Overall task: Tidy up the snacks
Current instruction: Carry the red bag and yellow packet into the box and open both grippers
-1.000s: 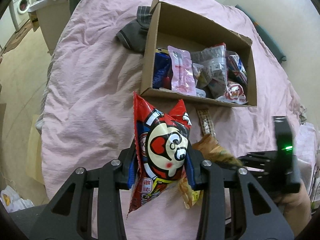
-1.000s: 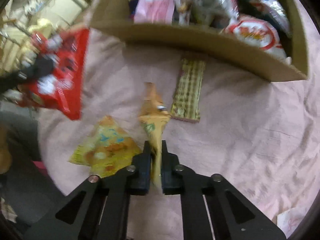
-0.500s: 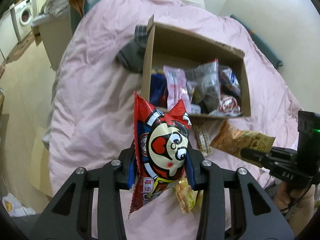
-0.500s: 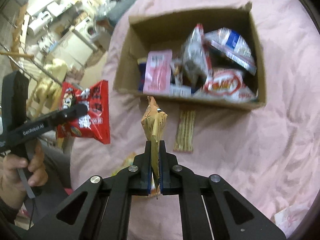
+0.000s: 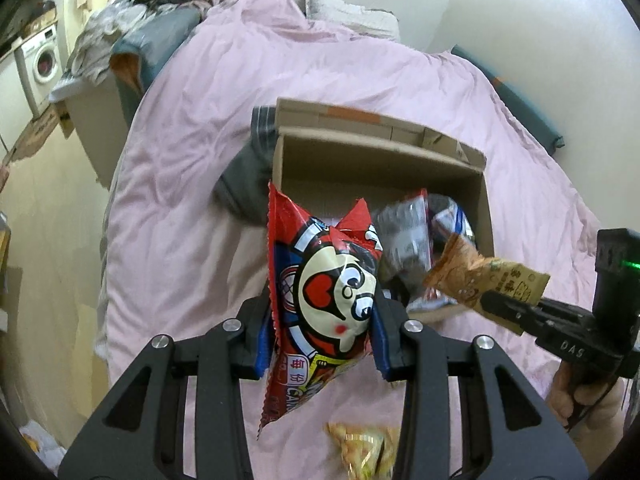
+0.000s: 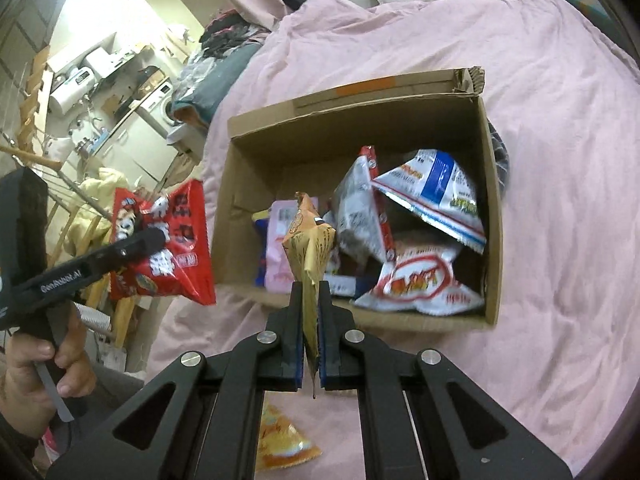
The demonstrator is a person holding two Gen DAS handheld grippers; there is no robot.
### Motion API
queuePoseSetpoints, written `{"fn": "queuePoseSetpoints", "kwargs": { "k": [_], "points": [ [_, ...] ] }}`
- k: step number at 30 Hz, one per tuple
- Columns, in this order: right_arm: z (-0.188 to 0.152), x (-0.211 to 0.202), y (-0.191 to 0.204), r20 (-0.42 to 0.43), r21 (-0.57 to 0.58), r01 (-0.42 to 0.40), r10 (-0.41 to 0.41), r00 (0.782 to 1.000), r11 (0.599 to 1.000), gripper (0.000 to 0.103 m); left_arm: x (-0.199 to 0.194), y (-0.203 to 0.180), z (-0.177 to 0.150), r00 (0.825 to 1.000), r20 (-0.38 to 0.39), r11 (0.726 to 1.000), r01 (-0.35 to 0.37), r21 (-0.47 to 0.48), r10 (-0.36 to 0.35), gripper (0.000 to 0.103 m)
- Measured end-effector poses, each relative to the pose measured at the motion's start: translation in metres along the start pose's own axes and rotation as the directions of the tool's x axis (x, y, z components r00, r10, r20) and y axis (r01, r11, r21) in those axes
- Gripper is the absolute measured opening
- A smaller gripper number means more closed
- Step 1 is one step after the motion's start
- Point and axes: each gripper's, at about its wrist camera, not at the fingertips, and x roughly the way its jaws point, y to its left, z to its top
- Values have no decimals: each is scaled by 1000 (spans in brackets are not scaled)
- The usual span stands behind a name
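Left fingers (image 5: 322,338): pinching the red snack bag (image 5: 320,304), held up in front of the cardboard box (image 5: 384,164).
Right fingers (image 6: 309,320): pressed on the orange packet (image 6: 308,248), above the box's near edge.
Box: on the pink bed cover (image 5: 192,184), holding several packets.
Bed: yellow snack bag (image 6: 280,440) lying below the fingers.

Home bedroom, bed under pink duvet (image 5: 192,168), pillow (image 5: 348,14), washing machine (image 5: 42,60), heaped clothes (image 5: 132,12) beside it

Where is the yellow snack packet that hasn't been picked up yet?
The yellow snack packet lies on the pink bedspread, low in both wrist views, on the near side of the cardboard box, below the raised grippers.
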Motion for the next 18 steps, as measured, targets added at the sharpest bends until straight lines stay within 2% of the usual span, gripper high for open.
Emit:
{"fn": "queuePoseSetpoints", "kwargs": {
  "k": [11, 18],
  "points": [
    [19, 58, 5, -99, -62, -11, 4, 995, 998, 5, 53, -26, 52, 998, 55, 997, -6, 72, 2, 35],
    [13, 80, 2, -155, -35, -41, 35, 987, 999, 5, 80, -26, 47, 999, 50, 994, 8, 110, -14, 35]
  ]
}}
